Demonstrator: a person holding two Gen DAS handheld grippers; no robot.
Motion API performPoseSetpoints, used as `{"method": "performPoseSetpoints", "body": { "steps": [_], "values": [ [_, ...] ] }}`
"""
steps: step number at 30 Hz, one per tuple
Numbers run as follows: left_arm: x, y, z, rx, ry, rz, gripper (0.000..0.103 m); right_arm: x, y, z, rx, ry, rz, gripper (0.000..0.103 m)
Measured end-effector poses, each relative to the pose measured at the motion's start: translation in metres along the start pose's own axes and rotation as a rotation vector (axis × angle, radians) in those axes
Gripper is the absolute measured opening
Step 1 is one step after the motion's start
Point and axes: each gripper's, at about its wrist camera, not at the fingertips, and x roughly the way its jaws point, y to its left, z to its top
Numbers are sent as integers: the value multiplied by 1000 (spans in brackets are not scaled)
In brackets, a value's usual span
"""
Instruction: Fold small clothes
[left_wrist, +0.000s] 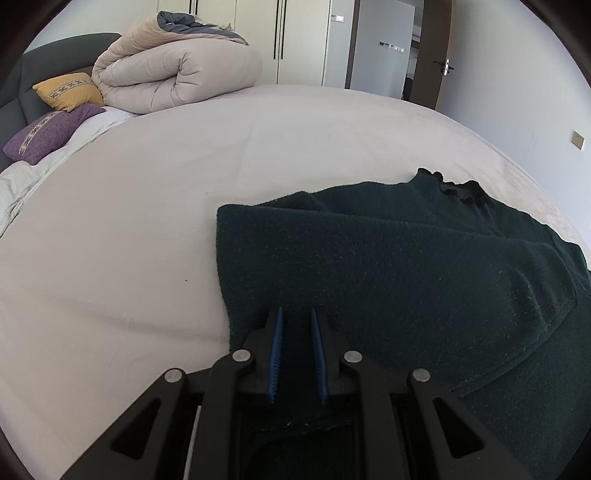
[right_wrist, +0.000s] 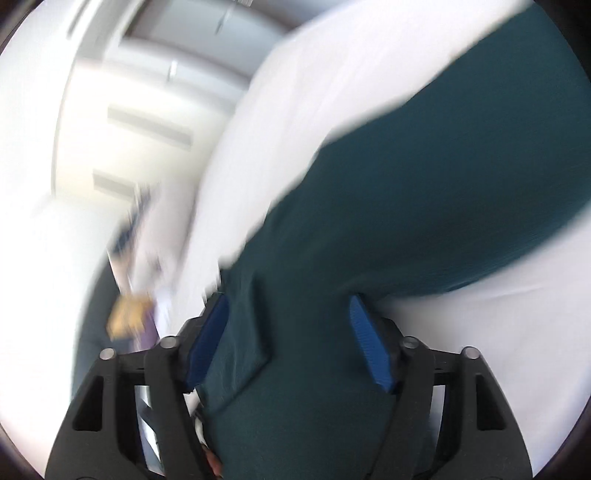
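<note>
A dark green knit sweater lies on the bed, partly folded, its collar at the far right. My left gripper is nearly shut, its blue pads pinching the sweater's near edge. The right wrist view is blurred by motion. There my right gripper stands open, its blue pads wide apart on either side of a hanging part of the sweater.
The sweater lies on a white bed sheet. A rolled beige duvet, a yellow pillow and a purple pillow lie at the far left. Wardrobe doors and a doorway stand behind the bed.
</note>
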Motion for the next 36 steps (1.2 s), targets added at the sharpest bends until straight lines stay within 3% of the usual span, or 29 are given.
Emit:
{"method": "performPoseSetpoints", "body": {
  "steps": [2,6,8,10,14,21,24,28,30,32,33,36],
  "values": [
    [0,2,0,-12,0,-13,17,-51,-31,16,59,-96,-30,68],
    [0,0,1,-3,-1,0,17,-144,-113,38,294,-261,-77,67],
    [0,-2,1,8,-1,15,17,-174,-138,45,355,-328,-38,66],
    [-1,-5,1,20,-3,30,17,-191,-146,54,375,-368,-59,66],
    [0,-7,1,27,-3,39,17,-186,-151,80,383,-369,-87,66],
    [0,-3,0,11,-6,21,17,-175,-160,117,458,-404,-51,66],
    [0,-3,1,11,-6,21,17,-174,-161,121,448,-416,-61,53],
    [1,-2,1,11,-7,20,17,-173,-166,125,416,-405,-117,18],
    [1,-3,2,17,-1,28,17,-172,-161,125,374,-379,-157,9],
    [-2,-5,6,22,13,33,18,-168,-143,124,309,-369,-186,9],
    [-4,-5,9,18,23,31,20,-165,-123,122,251,-360,-197,9],
    [-22,-5,17,-47,53,-38,55,-150,-60,122,72,-300,-202,9]
  ]
}}
